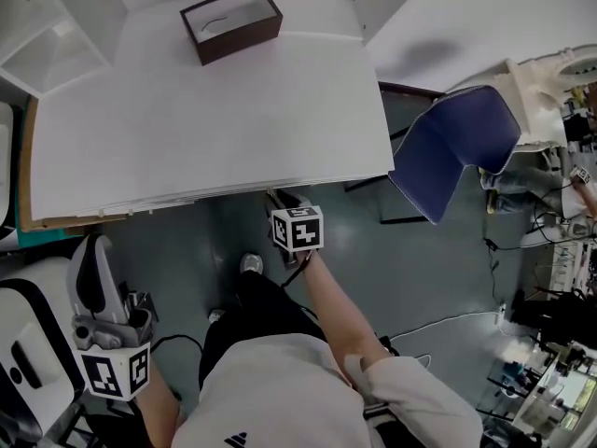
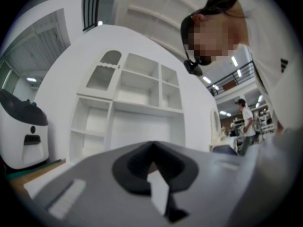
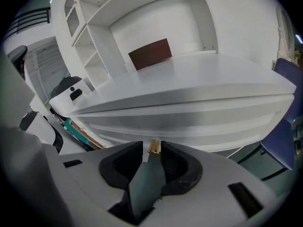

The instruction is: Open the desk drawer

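The white desk (image 1: 215, 110) fills the upper head view. My right gripper (image 1: 280, 199) reaches under its front edge, with its marker cube just behind. In the right gripper view the desk's front (image 3: 189, 122) spans the frame, and a small gold knob (image 3: 154, 146) sits between the black fingertips (image 3: 124, 161). The jaws stand open with a slim gap beside the knob. My left gripper (image 1: 93, 250) hangs low at the left, away from the desk. In the left gripper view its tips (image 2: 151, 148) meet, shut on nothing.
A brown open box (image 1: 231, 23) sits at the desk's far side. A blue chair (image 1: 457, 147) stands right of the desk, a white shelf unit (image 1: 47, 35) at the far left. A white machine (image 1: 28, 362) is beside my left gripper. Cables (image 1: 438, 325) lie on the floor at the right.
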Demonstrator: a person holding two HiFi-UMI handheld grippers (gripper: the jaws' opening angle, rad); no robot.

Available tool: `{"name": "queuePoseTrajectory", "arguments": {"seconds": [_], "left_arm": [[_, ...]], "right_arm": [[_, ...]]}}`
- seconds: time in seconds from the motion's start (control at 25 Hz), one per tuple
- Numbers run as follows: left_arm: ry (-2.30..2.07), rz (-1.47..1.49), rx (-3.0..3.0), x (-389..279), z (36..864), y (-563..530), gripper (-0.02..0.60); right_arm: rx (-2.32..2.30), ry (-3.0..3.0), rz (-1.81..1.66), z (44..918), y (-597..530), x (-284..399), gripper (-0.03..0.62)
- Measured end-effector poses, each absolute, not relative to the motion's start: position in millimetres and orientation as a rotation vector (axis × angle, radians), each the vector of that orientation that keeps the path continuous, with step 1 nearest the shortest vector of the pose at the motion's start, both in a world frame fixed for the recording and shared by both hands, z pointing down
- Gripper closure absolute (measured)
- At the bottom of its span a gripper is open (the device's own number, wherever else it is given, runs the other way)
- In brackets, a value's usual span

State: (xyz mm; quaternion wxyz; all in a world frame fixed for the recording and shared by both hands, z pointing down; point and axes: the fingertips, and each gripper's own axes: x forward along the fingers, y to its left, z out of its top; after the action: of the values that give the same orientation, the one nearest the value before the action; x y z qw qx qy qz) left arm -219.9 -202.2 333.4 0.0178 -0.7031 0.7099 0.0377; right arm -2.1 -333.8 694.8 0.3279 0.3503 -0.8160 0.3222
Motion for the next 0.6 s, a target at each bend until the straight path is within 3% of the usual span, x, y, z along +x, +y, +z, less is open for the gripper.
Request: {"name": "queuePoseTrajectory", "arguments": {"seconds": [0.6], "left_arm": [[2.244,0.076,-2.162,-223,342,-195,0.577]], "right_arm": [[0.907,-2.122,0.868,716,-334,-8,0.516]]}}
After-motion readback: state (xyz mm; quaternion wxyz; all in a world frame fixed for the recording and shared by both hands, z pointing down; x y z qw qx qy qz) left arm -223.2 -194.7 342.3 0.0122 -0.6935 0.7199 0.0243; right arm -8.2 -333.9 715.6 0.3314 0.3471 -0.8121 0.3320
